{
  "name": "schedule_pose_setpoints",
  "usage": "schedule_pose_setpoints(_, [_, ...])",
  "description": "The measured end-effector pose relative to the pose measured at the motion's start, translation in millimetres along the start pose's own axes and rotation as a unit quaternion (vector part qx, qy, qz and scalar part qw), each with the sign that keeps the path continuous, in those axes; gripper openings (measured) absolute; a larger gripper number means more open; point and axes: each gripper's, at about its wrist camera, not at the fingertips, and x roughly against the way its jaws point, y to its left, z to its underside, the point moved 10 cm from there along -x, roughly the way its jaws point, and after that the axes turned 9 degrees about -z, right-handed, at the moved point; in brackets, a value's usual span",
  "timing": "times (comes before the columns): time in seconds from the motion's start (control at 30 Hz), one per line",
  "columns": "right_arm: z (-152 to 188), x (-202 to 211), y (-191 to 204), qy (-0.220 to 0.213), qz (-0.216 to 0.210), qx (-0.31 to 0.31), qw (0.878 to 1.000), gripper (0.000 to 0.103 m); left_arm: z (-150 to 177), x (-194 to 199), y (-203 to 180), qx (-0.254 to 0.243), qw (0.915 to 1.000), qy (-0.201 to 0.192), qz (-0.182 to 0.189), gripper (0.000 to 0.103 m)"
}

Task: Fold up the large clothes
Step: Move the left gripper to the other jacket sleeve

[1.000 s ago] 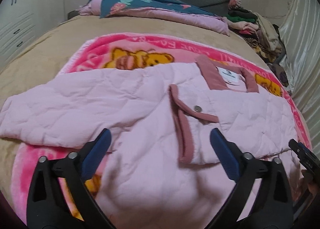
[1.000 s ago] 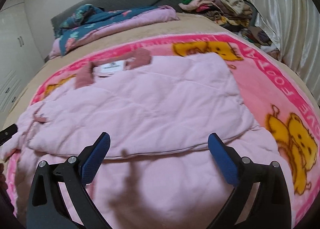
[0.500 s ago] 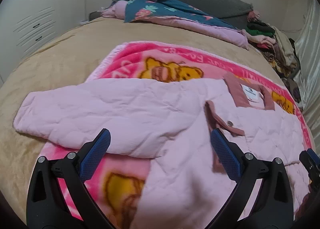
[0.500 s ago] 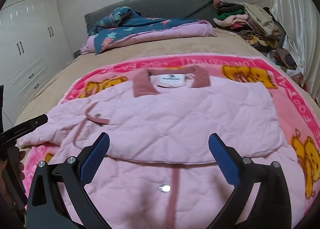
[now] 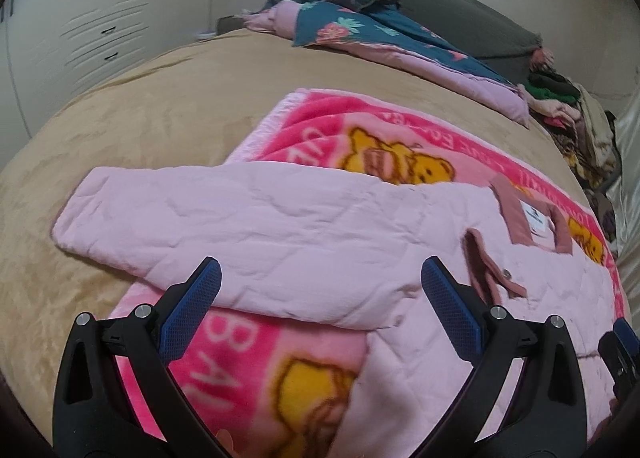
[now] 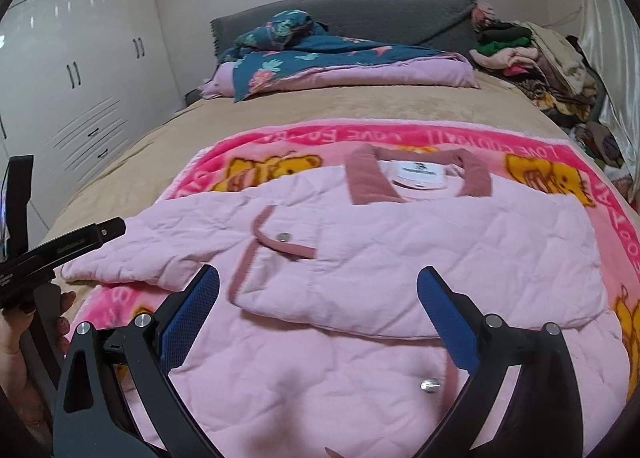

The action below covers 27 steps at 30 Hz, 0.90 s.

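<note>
A light pink quilted jacket [image 6: 420,250] with a dusty-rose collar [image 6: 364,178] lies on a pink bear-print blanket [image 6: 532,178] on the bed. Its right side is folded over the chest. Its left sleeve [image 5: 240,226] lies stretched out to the left, onto the tan bedspread. My left gripper [image 5: 320,298] is open and empty, above the lower edge of that sleeve. My right gripper [image 6: 320,306] is open and empty, above the jacket's middle, near a snap button [image 6: 430,385]. The left gripper also shows at the left edge of the right wrist view [image 6: 60,250].
A tan bedspread [image 5: 160,110] covers the bed. A folded floral quilt [image 6: 320,58] lies at the grey headboard. A pile of clothes [image 6: 540,62] sits at the far right corner by a curtain. White wardrobes [image 6: 72,78] stand on the left.
Both grippers have pulled back and up from the jacket. The left gripper has swung left toward the outstretched sleeve. The right gripper has swung left to face the jacket's middle. Both stayed open.
</note>
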Motion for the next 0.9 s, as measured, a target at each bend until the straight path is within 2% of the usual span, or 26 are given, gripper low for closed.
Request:
schedule_pose_setpoints(0.13, [-5,-9,21,0.004,-0.010,0.013,1.000,0.099,-5,-2,17,0.019,0.9998,-0.002,0.005,0.094])
schedule_pose_setpoints(0.3, [-10,-22,48,0.007,-0.027,0.028,0.999,0.099,-11,-8,44,0.048,0.9988,-0.002,-0.010,0.094])
schedule_pose_setpoints(0.57, [-14,-48,79,0.016,-0.040,0.046,0.998,0.099,-8,-26,85,0.081,0.9958,0.015,-0.040,0.094])
schedule_pose_setpoints(0.9, [-5,-83,110,0.039,-0.053,0.068,0.995,0.099,0,-49,123,0.133,0.9885,0.041,-0.058,0.094])
